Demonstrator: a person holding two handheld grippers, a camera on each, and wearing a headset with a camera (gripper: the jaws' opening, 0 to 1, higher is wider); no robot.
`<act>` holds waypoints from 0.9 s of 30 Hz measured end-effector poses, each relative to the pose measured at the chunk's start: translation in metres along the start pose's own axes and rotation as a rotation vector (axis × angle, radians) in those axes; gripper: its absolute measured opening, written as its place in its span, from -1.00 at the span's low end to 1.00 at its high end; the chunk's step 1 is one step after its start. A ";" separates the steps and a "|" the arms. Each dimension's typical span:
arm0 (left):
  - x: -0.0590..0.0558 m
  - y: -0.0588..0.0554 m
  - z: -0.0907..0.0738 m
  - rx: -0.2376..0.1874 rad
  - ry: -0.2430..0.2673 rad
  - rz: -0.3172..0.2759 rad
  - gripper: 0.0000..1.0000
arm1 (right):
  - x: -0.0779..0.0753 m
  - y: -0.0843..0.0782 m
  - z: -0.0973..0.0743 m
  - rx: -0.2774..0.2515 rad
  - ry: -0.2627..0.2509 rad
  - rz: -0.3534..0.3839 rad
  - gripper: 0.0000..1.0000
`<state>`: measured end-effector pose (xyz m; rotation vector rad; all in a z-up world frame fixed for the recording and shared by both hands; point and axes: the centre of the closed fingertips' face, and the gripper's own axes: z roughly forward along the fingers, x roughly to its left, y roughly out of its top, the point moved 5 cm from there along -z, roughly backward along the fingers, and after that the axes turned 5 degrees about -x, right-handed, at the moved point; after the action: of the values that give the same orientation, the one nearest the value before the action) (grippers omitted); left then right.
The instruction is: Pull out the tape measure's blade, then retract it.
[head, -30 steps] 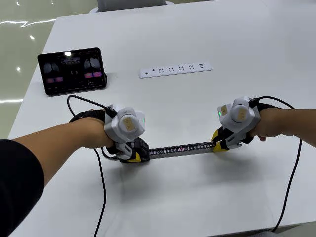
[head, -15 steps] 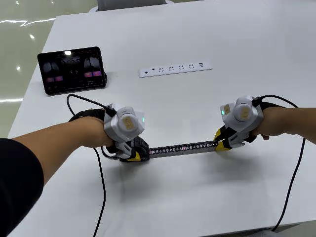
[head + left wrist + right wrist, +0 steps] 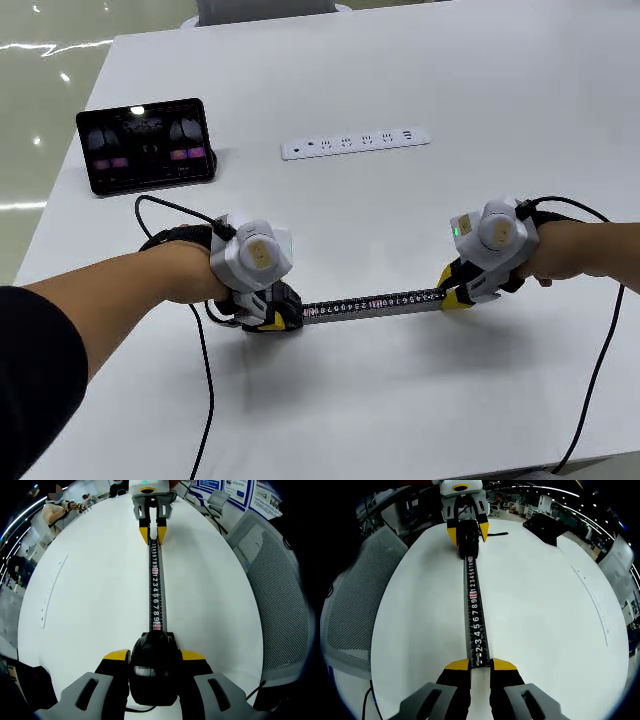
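Lower centre of the head view: the tape measure's case (image 3: 155,672) is clamped in the left hand-held gripper (image 3: 270,318) as an anchor. The blade (image 3: 472,610), stretched flat along the worktop (image 3: 400,400), is pinched at its tip by the narrowly closed right hand-held gripper (image 3: 480,666). Bare surface is offered rightward, and the power strip (image 3: 355,142) is kept well apart above.

Black case (image 3: 154,667); white blade (image 3: 156,587) — black numerals
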<state>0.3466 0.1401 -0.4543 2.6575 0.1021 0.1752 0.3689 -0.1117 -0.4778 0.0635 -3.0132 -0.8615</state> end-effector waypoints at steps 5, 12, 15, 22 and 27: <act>-0.001 0.000 0.000 0.000 0.002 0.001 -0.37 | 0.000 -0.002 -0.001 0.003 -0.002 0.002 -0.80; -0.001 0.000 0.000 0.001 0.001 0.002 -0.37 | 0.001 -0.006 -0.004 0.010 -0.006 0.002 -0.80; -0.001 0.000 0.000 0.002 -0.001 0.004 -0.37 | 0.001 -0.007 -0.005 0.009 -0.009 0.008 -0.80; -0.001 0.000 -0.001 0.001 -0.004 0.004 -0.37 | 0.001 -0.010 -0.007 0.010 -0.010 0.009 -0.80; 0.000 0.000 -0.001 -0.001 -0.002 0.003 -0.37 | 0.000 -0.011 -0.008 0.011 -0.009 0.012 -0.80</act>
<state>0.3461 0.1409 -0.4537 2.6571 0.0967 0.1730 0.3691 -0.1247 -0.4767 0.0426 -3.0232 -0.8471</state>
